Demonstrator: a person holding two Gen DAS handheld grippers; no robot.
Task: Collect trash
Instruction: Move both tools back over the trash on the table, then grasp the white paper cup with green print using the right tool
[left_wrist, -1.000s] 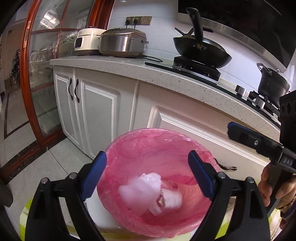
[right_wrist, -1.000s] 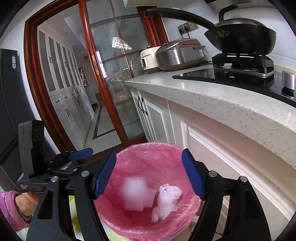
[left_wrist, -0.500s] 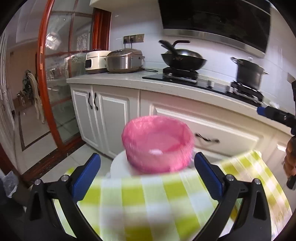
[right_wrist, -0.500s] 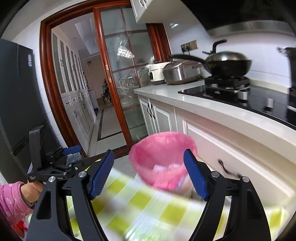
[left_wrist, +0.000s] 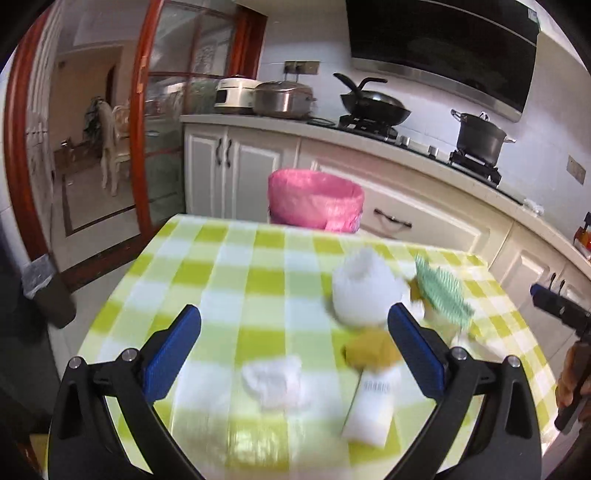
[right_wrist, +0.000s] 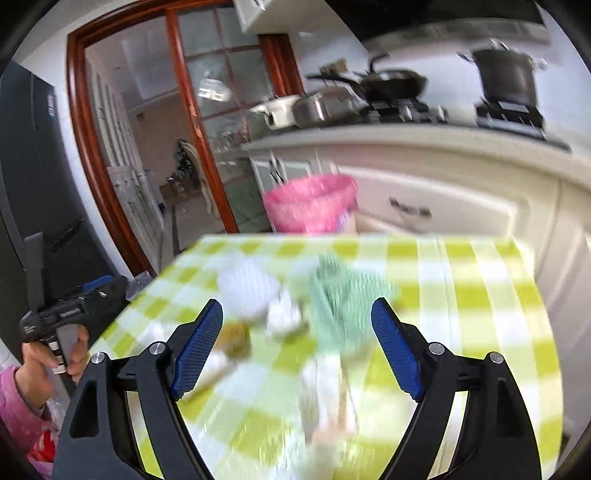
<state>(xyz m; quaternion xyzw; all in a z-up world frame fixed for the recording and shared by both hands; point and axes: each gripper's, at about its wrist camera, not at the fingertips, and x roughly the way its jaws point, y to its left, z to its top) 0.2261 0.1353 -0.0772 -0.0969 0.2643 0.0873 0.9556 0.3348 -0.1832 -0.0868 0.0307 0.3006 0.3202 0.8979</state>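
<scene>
We hold the left gripper (left_wrist: 293, 345) and right gripper (right_wrist: 297, 343) empty, jaws wide over the table (left_wrist: 221, 266); blurred scraps, perhaps tissue (left_wrist: 275, 380), lie mid-surface; the pink-lined bin (left_wrist: 314, 201) stands beyond its far edge.

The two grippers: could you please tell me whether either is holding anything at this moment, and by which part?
Nothing is held. The left gripper and right gripper both stand open above the checked tablecloth, the trash lying loose beneath them.

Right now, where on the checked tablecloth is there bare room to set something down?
The tablecloth is bare along its left side and the far strip before the pink bin. Crowded right of centre: white wad, green wrapper, brown scrap, tissue.
</scene>
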